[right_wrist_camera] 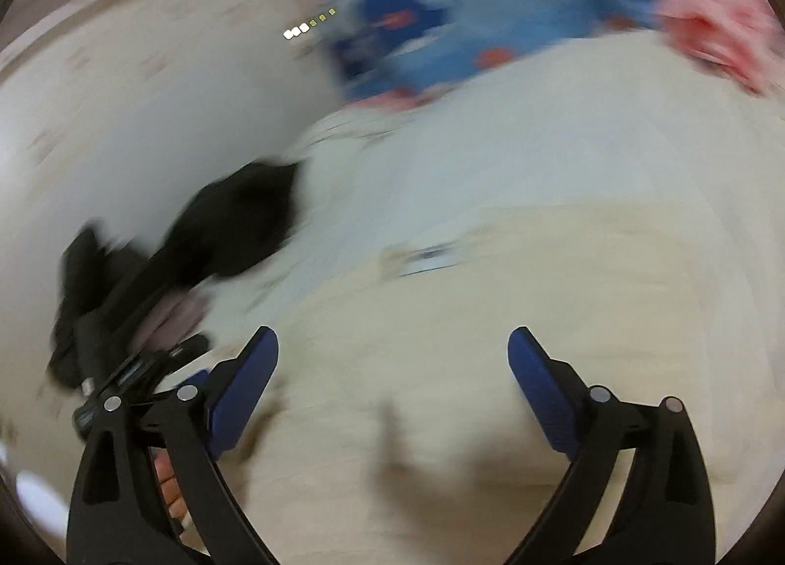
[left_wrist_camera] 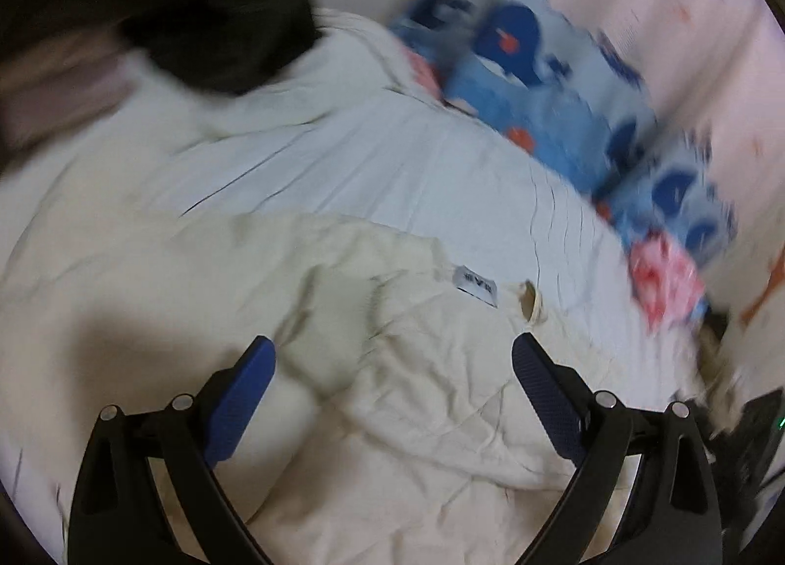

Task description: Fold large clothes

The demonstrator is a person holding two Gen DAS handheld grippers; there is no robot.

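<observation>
Garment, cream, lies crumpled on bedsheet; jaws spread

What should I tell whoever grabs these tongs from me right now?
Left tongs: open, holding nothing, over the cream garment.
Right tongs: open, holding nothing, over the same garment; that view is blurred.
The garment lies rumpled on the bed sheet, its label facing up. Black clothing lies at the far left, a blue patterned blanket along the far edge.
Done: no neat fold visible.
Left: grip the garment and fold it.
</observation>
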